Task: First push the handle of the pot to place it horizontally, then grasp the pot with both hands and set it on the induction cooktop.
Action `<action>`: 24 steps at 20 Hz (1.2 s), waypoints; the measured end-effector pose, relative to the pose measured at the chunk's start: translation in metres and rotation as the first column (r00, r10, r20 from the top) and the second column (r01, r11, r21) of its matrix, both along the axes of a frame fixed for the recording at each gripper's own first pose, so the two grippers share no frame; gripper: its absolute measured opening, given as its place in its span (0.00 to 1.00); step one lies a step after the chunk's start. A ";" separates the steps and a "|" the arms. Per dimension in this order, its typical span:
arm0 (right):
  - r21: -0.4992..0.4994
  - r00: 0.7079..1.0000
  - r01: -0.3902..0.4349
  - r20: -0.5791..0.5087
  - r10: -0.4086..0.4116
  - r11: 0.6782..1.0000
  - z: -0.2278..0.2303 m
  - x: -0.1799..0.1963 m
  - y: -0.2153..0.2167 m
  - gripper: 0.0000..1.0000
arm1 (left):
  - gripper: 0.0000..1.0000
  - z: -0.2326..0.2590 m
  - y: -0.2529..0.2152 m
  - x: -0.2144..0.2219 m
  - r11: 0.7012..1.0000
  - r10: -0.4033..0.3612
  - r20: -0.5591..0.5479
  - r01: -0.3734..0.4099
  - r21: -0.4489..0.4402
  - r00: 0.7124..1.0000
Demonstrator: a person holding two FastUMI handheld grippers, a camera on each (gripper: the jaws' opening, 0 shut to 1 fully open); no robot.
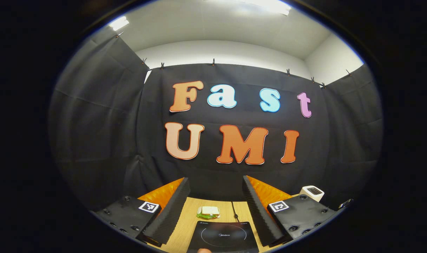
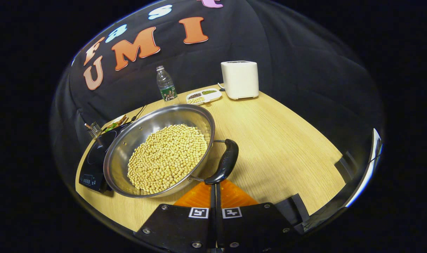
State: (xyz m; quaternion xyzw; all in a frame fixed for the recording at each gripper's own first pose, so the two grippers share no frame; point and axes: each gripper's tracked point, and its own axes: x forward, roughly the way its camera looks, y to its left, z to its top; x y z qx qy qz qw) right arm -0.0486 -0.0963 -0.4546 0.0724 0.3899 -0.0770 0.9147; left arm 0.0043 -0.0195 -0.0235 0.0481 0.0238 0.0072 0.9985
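Right tool [image 2: 215, 191] narrow, nearly shut, tips at the pot handle [image 2: 224, 161].
Left tool [image 1: 213, 211] wide, over the induction cooktop [image 1: 223, 236]; steel pot [image 2: 129, 140] (full of soybeans) sits on the counter [image 2: 280, 140], cooktop at its 9 o'clock.

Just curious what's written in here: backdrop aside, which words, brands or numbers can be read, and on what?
None can be read with certainty.
induction cooktop: a printed mark inside its ring, too small to read.
bottle: its label is too blurred to read.
square markers: coded patterns, no words.
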 end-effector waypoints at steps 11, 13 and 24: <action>0.024 1.000 0.029 -0.010 -0.029 0.999 -0.002 0.022 -0.018 0.00 | 0.97 0.000 -0.004 0.002 1.000 -0.003 0.007 0.003 0.009 1.000; 0.034 0.999 0.030 -0.013 -0.030 0.999 -0.003 0.025 -0.020 0.00 | 0.97 0.001 -0.004 0.003 1.000 -0.004 0.006 0.004 0.009 1.000; 0.039 0.999 0.031 -0.027 -0.030 0.999 -0.009 0.051 -0.029 0.00 | 0.97 -0.004 -0.012 0.010 1.000 -0.008 -0.002 0.008 0.020 1.000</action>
